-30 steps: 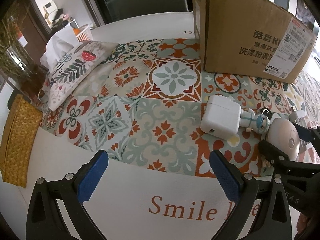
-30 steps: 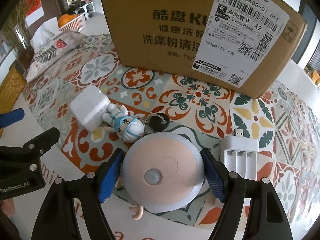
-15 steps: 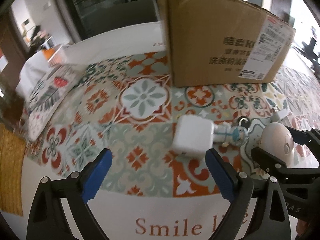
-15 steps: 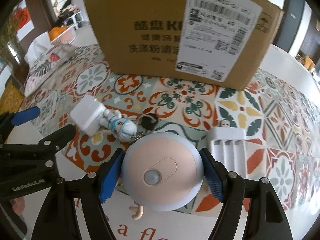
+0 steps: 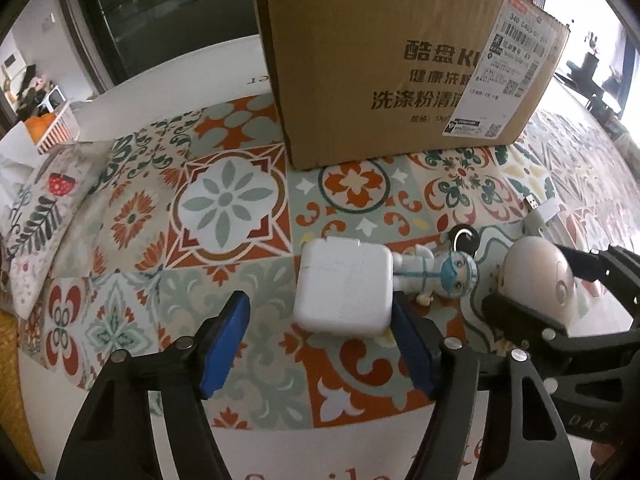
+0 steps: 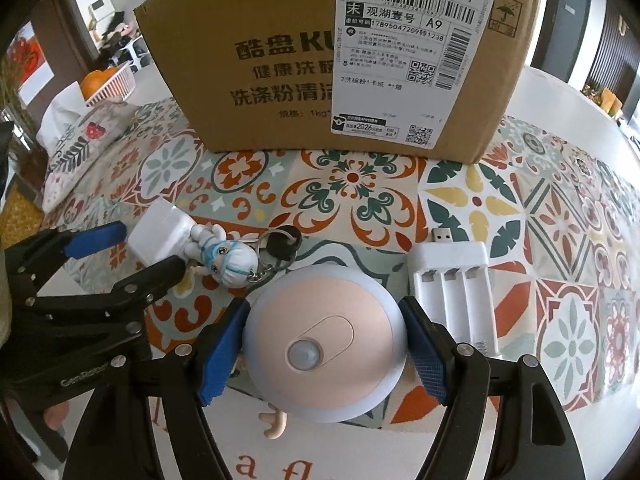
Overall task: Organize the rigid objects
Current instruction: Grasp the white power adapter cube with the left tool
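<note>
Left tool (image 5: 320,344), jaws half open and closing, straddles the white power adapter (image 5: 344,288); its right pad touches the adapter's side, the left stands clear. Right tool (image 6: 324,344) clamps the round pink sensor light (image 6: 324,344), face up. Adapter lies flat in front of the cardboard box (image 5: 400,60), touching a masked figurine keychain (image 5: 436,274) whose long axis runs toward the light.

White charger cube (image 5: 343,287); pale pink disc light (image 6: 323,345) rimmed in white; plain brown carton (image 6: 320,68) with black print; cloth (image 5: 224,208) tiled in orange, sage, dark green florals; blue pads (image 6: 222,350) on black tongs
</note>
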